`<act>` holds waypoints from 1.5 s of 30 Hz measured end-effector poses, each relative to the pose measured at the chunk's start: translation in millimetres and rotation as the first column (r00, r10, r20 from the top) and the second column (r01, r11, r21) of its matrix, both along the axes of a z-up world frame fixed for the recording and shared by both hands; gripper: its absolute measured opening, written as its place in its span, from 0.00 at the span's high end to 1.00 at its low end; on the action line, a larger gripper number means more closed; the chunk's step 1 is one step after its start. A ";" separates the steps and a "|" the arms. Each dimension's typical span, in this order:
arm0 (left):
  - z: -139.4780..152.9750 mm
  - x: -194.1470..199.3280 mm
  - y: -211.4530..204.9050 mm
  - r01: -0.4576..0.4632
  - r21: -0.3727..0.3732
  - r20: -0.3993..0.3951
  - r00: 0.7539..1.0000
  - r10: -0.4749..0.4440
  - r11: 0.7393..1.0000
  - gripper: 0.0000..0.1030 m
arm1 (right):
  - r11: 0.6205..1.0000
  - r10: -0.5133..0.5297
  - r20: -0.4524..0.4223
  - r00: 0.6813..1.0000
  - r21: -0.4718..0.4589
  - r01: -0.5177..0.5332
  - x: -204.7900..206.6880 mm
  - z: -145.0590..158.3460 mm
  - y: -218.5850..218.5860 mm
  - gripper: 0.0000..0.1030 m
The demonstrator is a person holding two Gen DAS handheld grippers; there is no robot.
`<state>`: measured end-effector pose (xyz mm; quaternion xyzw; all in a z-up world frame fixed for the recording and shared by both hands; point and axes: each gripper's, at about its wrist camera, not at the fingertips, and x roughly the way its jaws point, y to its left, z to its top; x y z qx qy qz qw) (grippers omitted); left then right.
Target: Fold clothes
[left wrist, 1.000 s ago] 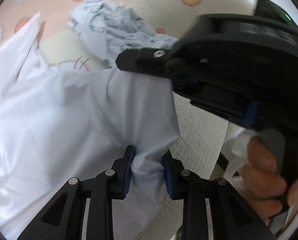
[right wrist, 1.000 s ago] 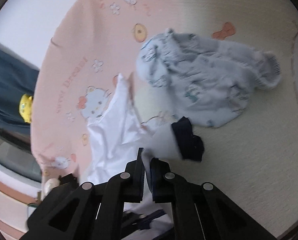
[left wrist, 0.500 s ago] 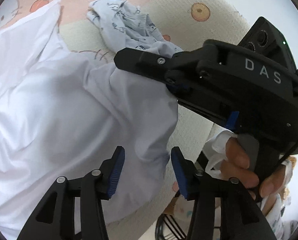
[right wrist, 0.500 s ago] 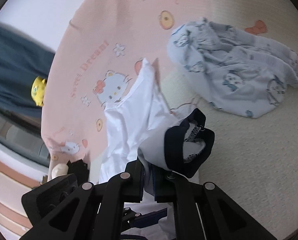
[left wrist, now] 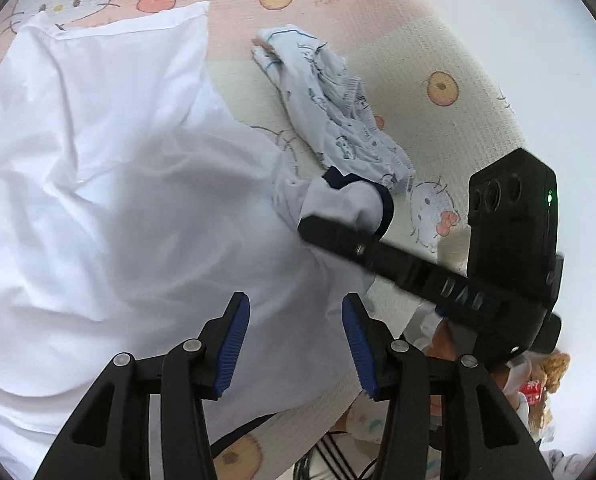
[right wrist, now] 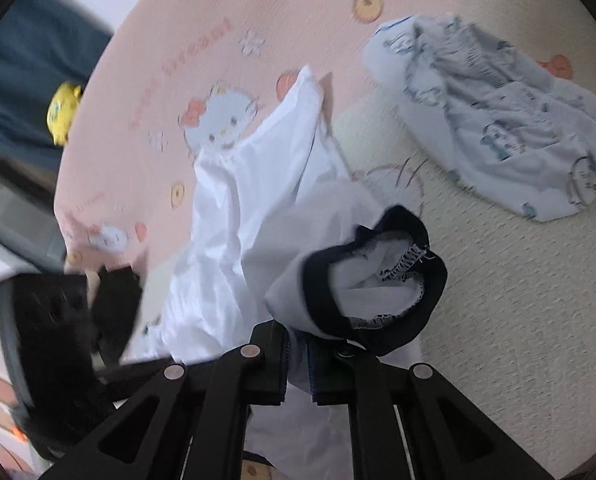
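**Two grippers, one white shirt on the cartoon-cat bedspread**

Two garments lie on the bed: a white shirt (left wrist: 110, 200) and, beyond both grippers, a crumpled pale-blue printed garment (left wrist: 334, 112), apart from the shirt's body.

Left gripper (left wrist: 296, 344): its jaws have just been opening and now stand spread, blue pads clear of the cloth. The shirt's white fabric lies below and ahead of the gap between them, not pinched.

Right gripper (right wrist: 297, 360): its fingers are pressed nearly together, pinching the shirt's sleeve just behind the navy-trimmed cuff (right wrist: 378, 280). The cuff stands up ahead of the fingertips, its opening turned toward the camera, the overlock stitching visible inside. From the left gripper's side, this same cuff (left wrist: 358, 200) sits at the tip of the right gripper, ahead and to the right.

The bedspread (right wrist: 218, 40), pink and cream with cat drawings, stretches out beyond the shirt. A hand (left wrist: 444, 340) grips the right tool's handle, partly hidden.
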<state>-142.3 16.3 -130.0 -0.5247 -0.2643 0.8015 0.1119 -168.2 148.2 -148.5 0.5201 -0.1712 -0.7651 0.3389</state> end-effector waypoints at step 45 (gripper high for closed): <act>3.9 -30.7 60.7 0.144 -0.255 0.013 0.989 -0.146 0.956 0.48 | 0.952 -0.247 0.252 0.936 -0.117 0.283 4.0 -20.2 93.0 0.33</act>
